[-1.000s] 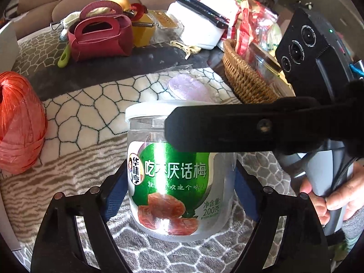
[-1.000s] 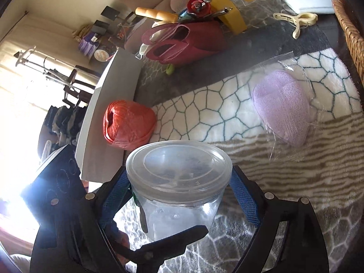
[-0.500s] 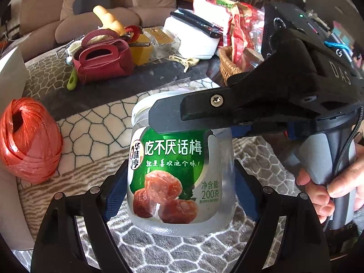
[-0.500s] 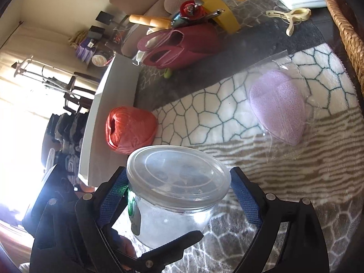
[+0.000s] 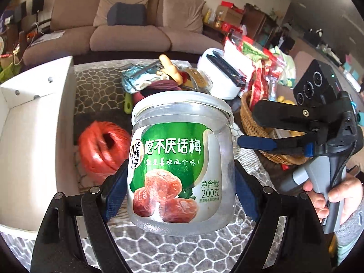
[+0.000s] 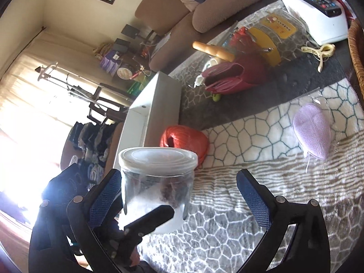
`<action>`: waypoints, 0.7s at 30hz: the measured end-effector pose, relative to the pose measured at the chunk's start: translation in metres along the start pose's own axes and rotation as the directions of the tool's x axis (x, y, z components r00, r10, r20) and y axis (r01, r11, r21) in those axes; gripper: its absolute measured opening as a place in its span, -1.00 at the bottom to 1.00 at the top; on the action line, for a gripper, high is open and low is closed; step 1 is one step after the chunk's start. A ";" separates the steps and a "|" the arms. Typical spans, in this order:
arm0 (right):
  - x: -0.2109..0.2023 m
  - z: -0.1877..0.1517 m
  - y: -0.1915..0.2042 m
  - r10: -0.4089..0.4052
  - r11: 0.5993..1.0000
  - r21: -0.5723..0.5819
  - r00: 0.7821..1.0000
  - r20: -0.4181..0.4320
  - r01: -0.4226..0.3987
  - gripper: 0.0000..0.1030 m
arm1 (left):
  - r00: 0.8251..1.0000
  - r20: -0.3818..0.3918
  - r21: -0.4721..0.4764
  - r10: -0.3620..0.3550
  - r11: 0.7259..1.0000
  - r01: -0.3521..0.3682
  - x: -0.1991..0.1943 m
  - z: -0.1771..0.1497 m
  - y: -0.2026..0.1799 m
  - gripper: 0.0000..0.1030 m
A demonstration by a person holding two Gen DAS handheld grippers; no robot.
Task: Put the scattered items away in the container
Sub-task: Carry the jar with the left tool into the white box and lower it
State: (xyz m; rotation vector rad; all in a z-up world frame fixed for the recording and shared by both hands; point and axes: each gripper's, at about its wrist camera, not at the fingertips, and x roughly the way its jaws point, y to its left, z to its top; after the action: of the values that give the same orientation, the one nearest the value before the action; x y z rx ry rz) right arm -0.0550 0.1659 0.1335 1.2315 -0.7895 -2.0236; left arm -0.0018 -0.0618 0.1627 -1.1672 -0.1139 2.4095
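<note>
My left gripper (image 5: 180, 195) is clamped on the jar (image 5: 182, 159), blue pads pressed on both sides of its lower half. Jar's upright, lid (image 5: 182, 104) on, green label w/ fruit pic facing my left cam, and it's lifted clear of the surface (image 5: 182, 250).

My right gripper (image 6: 179, 200) is apart & its jaws are opening. In the right cam the jar (image 6: 157, 188) sits toward the left finger (image 6: 104, 198); can't tell if that pad brushes the glass. The right finger (image 6: 253, 201) is well clear of it. From the left cam the right gripper (image 5: 257, 128) is off to the jar's right, pads not on it, my hand (image 5: 336, 195) round its handle.

White box (image 5: 27, 141), the container, stands open to the left of the jar, just beside the orange twine ball (image 5: 103, 150). On the patterned blanket: a purple sponge in a clear wrap (image 6: 312, 132) to the right, red bag (image 6: 234, 77) further back, wicker basket (image 5: 254, 118) at right.
</note>
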 end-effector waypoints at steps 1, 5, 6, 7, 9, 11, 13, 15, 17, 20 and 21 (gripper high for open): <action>0.000 0.000 0.006 0.017 1.000 -0.003 1.000 0.004 -0.017 1.00 | 1.000 0.007 0.002 0.031 1.000 -0.031 -0.009 0.003 0.007 0.60; 0.009 -0.004 0.034 0.013 0.999 -0.038 1.000 0.013 -0.013 1.00 | 0.992 0.028 -0.016 0.122 0.992 -0.122 -0.048 0.008 0.039 0.60; 0.013 -0.006 0.043 -0.006 0.998 -0.063 1.000 0.007 0.007 1.00 | 0.989 0.032 -0.022 0.147 0.989 -0.147 -0.056 0.010 0.049 0.60; 0.018 -0.008 0.054 -0.033 0.995 -0.095 0.999 0.005 0.033 1.00 | 0.984 0.035 -0.027 0.173 0.985 -0.172 -0.064 0.010 0.057 0.60; 0.028 -0.012 0.078 -0.072 0.984 -0.165 0.997 0.001 0.072 1.00 | 0.975 0.031 -0.040 0.220 0.975 -0.218 -0.078 0.012 0.075 0.60; 0.040 -0.016 0.102 -0.119 0.967 -0.225 0.993 0.008 0.118 1.00 | 0.965 0.023 -0.059 0.262 0.964 -0.261 -0.088 0.010 0.095 0.60; 0.053 -0.019 0.123 -0.166 0.944 -0.285 0.986 0.019 0.165 1.00 | 0.954 0.013 -0.074 0.298 0.952 -0.297 -0.095 0.008 0.112 0.60; 0.068 -0.022 0.142 -0.206 0.921 -0.334 0.978 0.022 0.202 1.00 | 0.946 -0.003 -0.090 0.325 0.942 -0.324 -0.099 0.006 0.128 0.60; 0.085 -0.026 0.153 -0.229 0.904 -0.367 0.973 0.020 0.221 1.00 | 0.938 -0.022 -0.106 0.347 0.932 -0.348 -0.099 0.004 0.144 0.60; 0.107 -0.032 0.167 -0.269 0.878 -0.405 0.963 0.028 0.256 1.00 | 0.927 -0.066 -0.124 0.368 0.919 -0.374 -0.087 0.001 0.163 0.60; 0.114 -0.035 0.170 -0.288 0.866 -0.418 0.957 0.034 0.275 1.00 | 0.927 -0.083 -0.134 0.365 0.918 -0.374 -0.082 0.000 0.169 0.60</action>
State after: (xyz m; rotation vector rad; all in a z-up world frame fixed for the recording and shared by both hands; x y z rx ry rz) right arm -0.0292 -0.0330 0.1885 1.1660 -0.1386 -2.2468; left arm -0.0196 -0.2482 0.1765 -1.4330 -0.0576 2.7306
